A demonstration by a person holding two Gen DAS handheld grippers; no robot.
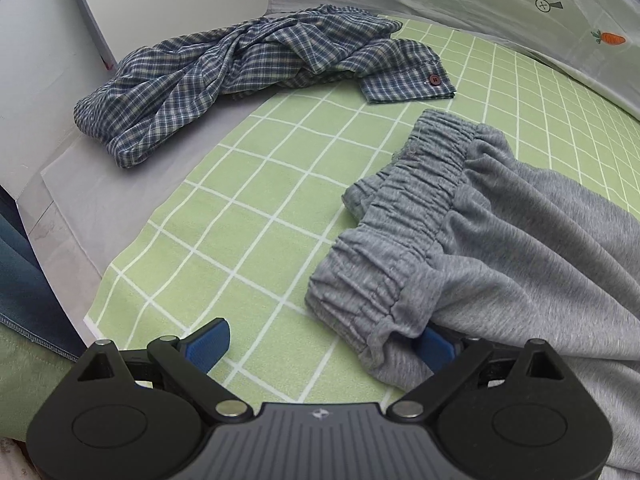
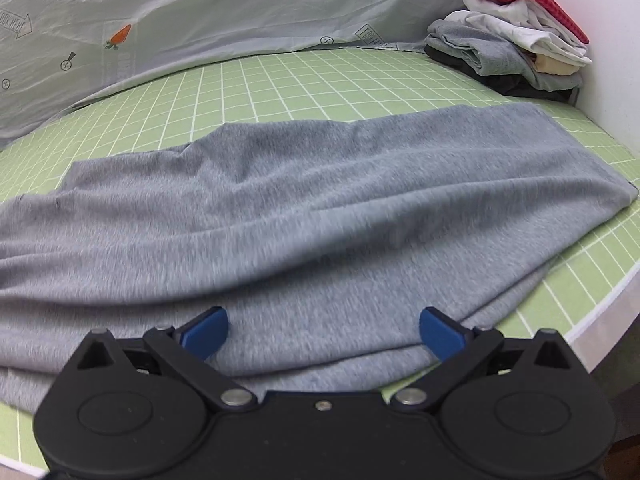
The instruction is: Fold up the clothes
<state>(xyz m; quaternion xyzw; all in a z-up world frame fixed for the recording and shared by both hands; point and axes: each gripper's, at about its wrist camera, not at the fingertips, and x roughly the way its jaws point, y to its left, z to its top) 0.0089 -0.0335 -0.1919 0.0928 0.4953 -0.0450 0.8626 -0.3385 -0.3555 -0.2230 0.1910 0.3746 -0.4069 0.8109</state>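
Both tools agape over soft grey sweatpants (image 2: 304, 208).

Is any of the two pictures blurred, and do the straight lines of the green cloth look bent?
Left wrist view: sharp; the plaid shirt and the elastic waistband show fine detail. Right wrist view: the grey trousers are smeared, as by motion blur, while the pile of folded clothes is clearer. In both, the fisheye bends the checked green cloth lines.
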